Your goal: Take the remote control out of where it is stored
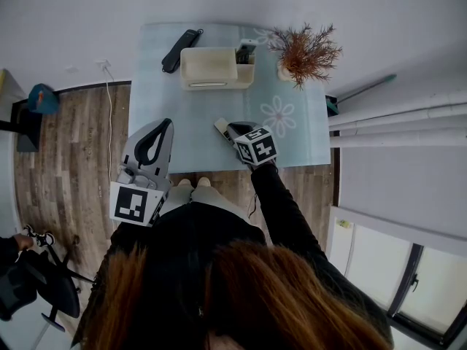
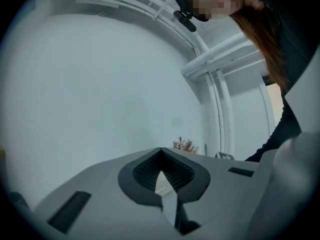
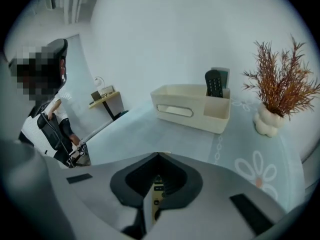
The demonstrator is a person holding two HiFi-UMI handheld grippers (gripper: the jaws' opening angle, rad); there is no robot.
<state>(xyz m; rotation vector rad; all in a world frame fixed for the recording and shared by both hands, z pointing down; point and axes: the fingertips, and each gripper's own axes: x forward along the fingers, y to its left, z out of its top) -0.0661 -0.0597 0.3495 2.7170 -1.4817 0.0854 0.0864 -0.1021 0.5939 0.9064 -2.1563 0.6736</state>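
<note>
A slim cream remote control [image 1: 221, 128] lies flat on the pale blue tablecloth near the table's front edge. My right gripper [image 1: 233, 130] hovers just beside and above it, shut, with nothing between its fingers. In the right gripper view the remote [image 3: 156, 196] shows through the hole below the closed tips [image 3: 159, 155]. A cream storage box [image 1: 211, 68] stands at the back, with dark remotes [image 3: 215, 83] upright in its right compartment. My left gripper [image 1: 165, 124] is held level at the table's front left, shut and empty [image 2: 161, 150].
A long black remote [image 1: 181, 49] lies at the back left of the table. A dried plant in a white vase [image 1: 303, 49] stands at the back right. An office chair [image 1: 36, 283] and a person [image 3: 47, 124] are to the left on the wooden floor.
</note>
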